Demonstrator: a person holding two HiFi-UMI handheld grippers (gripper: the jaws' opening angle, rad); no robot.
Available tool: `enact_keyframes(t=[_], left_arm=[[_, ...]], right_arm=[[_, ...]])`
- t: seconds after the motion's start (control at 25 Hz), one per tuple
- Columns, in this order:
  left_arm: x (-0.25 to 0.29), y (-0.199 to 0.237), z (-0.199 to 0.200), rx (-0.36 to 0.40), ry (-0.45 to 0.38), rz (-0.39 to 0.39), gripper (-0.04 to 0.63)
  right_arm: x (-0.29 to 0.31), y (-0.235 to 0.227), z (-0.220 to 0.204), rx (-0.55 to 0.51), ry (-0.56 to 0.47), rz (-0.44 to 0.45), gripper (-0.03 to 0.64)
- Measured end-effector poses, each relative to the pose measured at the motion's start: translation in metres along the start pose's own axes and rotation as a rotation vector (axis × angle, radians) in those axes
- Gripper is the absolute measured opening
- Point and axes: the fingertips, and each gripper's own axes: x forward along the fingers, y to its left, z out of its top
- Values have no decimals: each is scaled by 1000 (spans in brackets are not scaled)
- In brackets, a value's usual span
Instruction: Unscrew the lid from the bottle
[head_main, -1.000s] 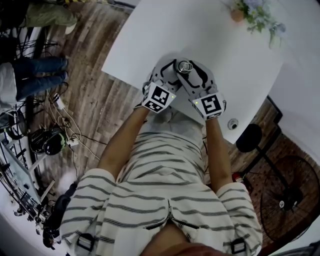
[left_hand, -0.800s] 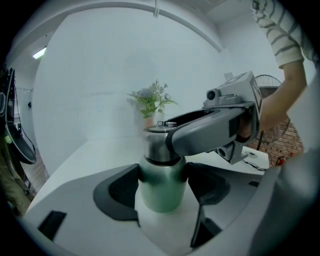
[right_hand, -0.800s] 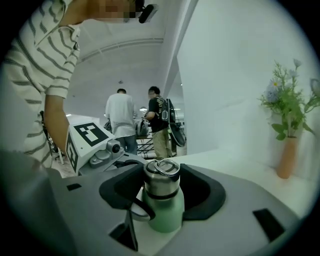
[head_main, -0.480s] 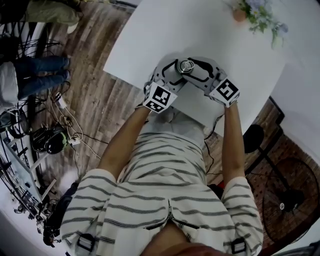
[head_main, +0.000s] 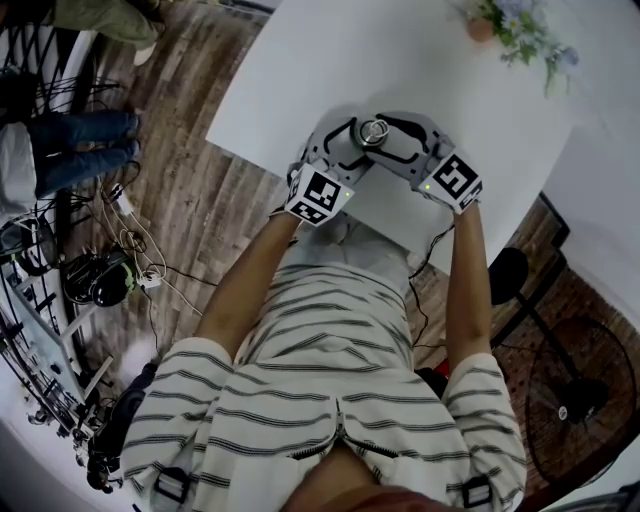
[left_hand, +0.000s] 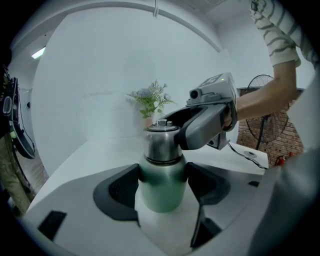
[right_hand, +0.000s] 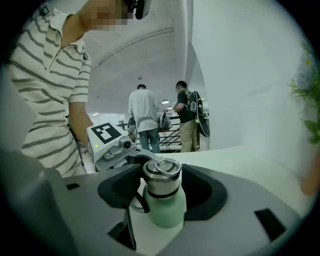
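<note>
Bottle (left_hand: 161, 192): green, upright on the white surface (head_main: 330, 60), near its near edge.
Left gripper (left_hand: 162, 182): fingers pinch the bottle's body.
Right gripper (right_hand: 162, 186): fingers either side of the steel lid (right_hand: 161, 175); they have just been spreading, and I read them as loose.
Lid: on the bottle.

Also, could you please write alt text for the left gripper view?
A green bottle with a steel lid stands on a white table, clamped by its body in the left hand-held gripper. The right hand-held gripper, whose jaws have just been opening, reaches in from the right around the lid. Flowers stand behind.
</note>
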Motion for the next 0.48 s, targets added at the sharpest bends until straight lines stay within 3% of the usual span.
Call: enact_keyframes(t=[0.16,0.48], left_arm=[[1,0,0,0,1,3,305],[1,-1,-2,2,0,4,305]], right_arm=[[-1,-1,4,26,-41,-136,351],[-8,-9,13,65,-111,-489,334]])
